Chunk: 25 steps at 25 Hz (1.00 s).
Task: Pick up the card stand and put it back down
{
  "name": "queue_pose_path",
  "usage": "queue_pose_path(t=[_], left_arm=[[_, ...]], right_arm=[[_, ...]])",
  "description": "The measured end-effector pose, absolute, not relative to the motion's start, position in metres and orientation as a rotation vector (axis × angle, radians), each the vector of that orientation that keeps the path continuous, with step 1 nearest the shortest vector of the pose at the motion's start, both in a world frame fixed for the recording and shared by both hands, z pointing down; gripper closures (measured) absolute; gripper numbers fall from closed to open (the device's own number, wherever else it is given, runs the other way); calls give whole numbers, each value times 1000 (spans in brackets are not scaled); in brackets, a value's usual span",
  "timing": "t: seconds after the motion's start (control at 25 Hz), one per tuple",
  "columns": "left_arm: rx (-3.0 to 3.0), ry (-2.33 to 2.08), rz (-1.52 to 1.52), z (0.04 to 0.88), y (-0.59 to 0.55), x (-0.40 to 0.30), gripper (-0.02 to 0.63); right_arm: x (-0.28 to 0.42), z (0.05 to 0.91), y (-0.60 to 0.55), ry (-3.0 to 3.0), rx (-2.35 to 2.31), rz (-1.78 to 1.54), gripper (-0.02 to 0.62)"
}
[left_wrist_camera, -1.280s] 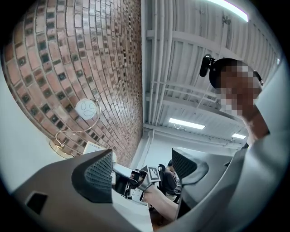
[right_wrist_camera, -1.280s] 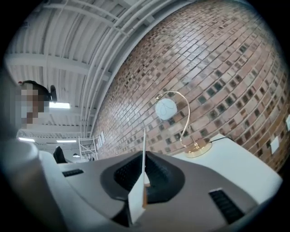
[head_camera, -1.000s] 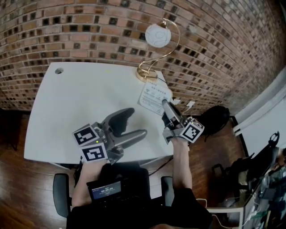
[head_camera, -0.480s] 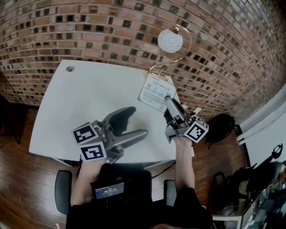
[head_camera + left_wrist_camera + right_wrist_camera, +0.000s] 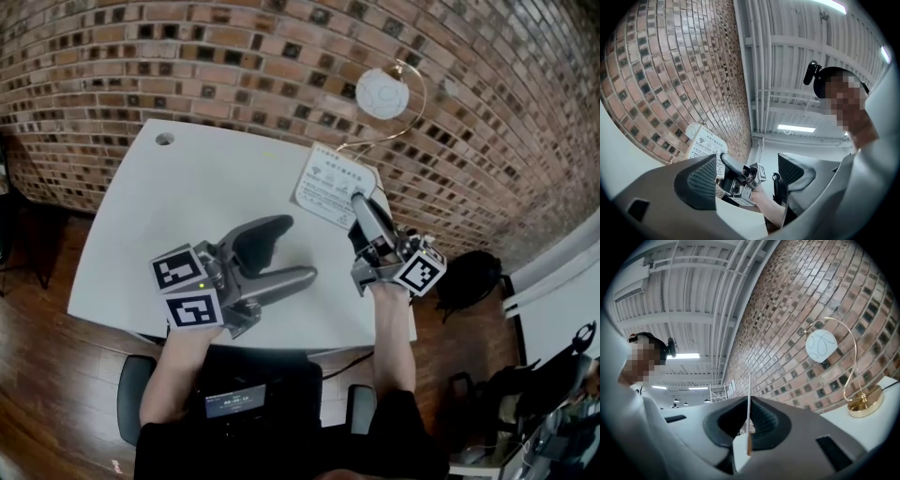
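The card stand [image 5: 333,185] is a white printed card, held tilted above the white table's [image 5: 169,216] far right corner. My right gripper [image 5: 359,202] is shut on its lower edge. In the right gripper view the card [image 5: 749,404] shows edge-on, clamped between the two dark pads. From the left gripper view, the card [image 5: 704,146] and the right gripper [image 5: 736,176] stand in front of the brick wall. My left gripper [image 5: 292,251] hovers over the table's front middle, open, with nothing between its jaws [image 5: 750,180].
A gold arc lamp with a white globe [image 5: 382,94] stands at the table's back right, close to the card; its base [image 5: 865,404] rests on the table. A brick wall [image 5: 234,66] runs behind. A cable hole [image 5: 165,139] marks the far left corner. A black bag [image 5: 469,277] lies on the floor at right.
My right gripper has lifted the card stand up and further toward the wall. The left gripper has drifted slightly forward and stays open.
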State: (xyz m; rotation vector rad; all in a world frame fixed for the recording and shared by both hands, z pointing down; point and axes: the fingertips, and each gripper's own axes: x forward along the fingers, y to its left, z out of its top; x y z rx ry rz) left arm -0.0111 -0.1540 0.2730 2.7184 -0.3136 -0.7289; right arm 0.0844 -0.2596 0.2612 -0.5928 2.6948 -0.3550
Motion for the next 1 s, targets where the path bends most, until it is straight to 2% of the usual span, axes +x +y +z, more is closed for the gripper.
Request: queue_pose_path(t=[1.0], left_arm=[[2730,-416,-659,263,-235,-53,204]], right_arm=[[33,251,-352,2743,-523,-405,566]])
